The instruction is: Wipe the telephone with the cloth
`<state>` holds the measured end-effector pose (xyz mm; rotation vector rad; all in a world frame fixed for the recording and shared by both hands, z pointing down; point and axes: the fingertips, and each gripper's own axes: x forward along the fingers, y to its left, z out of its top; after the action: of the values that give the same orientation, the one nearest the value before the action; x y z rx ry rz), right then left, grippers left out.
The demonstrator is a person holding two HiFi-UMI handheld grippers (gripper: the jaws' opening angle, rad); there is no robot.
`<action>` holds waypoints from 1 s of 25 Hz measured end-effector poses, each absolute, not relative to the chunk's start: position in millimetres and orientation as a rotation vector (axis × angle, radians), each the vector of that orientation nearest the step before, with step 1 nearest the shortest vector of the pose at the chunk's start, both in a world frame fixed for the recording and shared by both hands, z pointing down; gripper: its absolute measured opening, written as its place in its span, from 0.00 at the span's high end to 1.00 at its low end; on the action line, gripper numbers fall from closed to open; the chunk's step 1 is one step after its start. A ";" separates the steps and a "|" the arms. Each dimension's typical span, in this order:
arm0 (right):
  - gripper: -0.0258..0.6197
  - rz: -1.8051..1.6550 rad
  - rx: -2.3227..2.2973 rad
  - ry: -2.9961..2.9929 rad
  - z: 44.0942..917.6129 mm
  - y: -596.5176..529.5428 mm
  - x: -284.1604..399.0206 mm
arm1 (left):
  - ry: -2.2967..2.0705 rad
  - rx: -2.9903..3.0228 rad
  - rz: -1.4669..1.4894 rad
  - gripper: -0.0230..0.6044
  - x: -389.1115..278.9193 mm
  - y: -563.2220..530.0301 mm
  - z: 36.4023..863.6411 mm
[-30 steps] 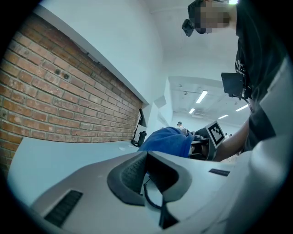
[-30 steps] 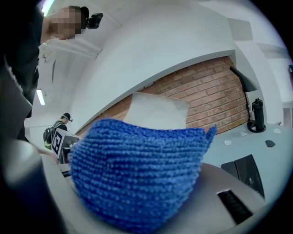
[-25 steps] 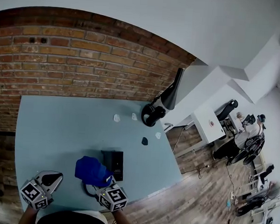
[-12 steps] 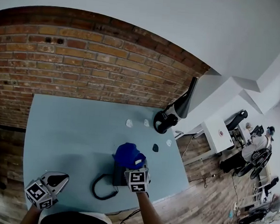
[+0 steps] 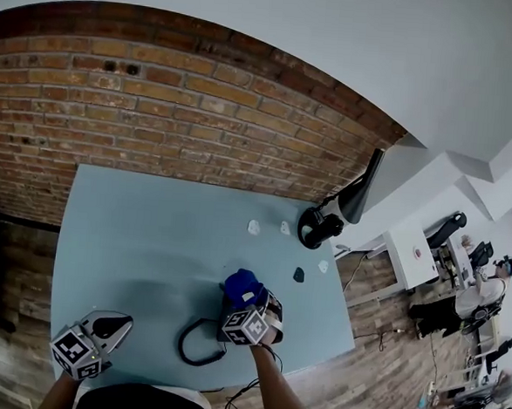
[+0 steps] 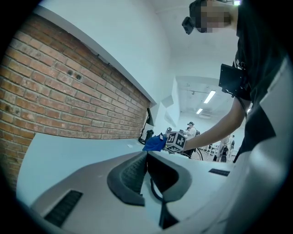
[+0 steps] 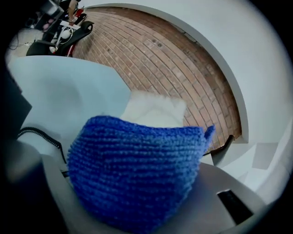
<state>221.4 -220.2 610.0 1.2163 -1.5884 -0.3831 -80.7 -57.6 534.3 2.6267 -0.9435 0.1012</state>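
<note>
Right gripper view: my right jaws are clamped on the blue knitted cloth [image 7: 137, 173], which fills most of the frame and hides the jaw tips. In the head view the right gripper [image 5: 249, 302] holds that cloth over the black telephone [image 5: 224, 309], near the front right edge of the surface; I cannot tell whether cloth and telephone touch. The coiled cord [image 5: 195, 351] loops to the left. My left gripper [image 6: 147, 167] has its jaws together with nothing between them, low over the front left corner and well apart from the telephone. The pale blue surface [image 5: 140, 235] backs onto a brick wall [image 5: 158, 105], with broad bare room on its left half. The gripper and cloth cover most of the telephone.
</note>
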 end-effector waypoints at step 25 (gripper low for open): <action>0.85 -0.421 0.859 -1.610 692.3 -162.9 192.3 | -0.847 2.639 0.116 0.92 -56.5 -51.8 543.5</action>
<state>192.3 -162.9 692.3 0.8594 -1.6104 -0.4207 -56.5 -51.8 543.5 2.6388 -0.8471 0.1157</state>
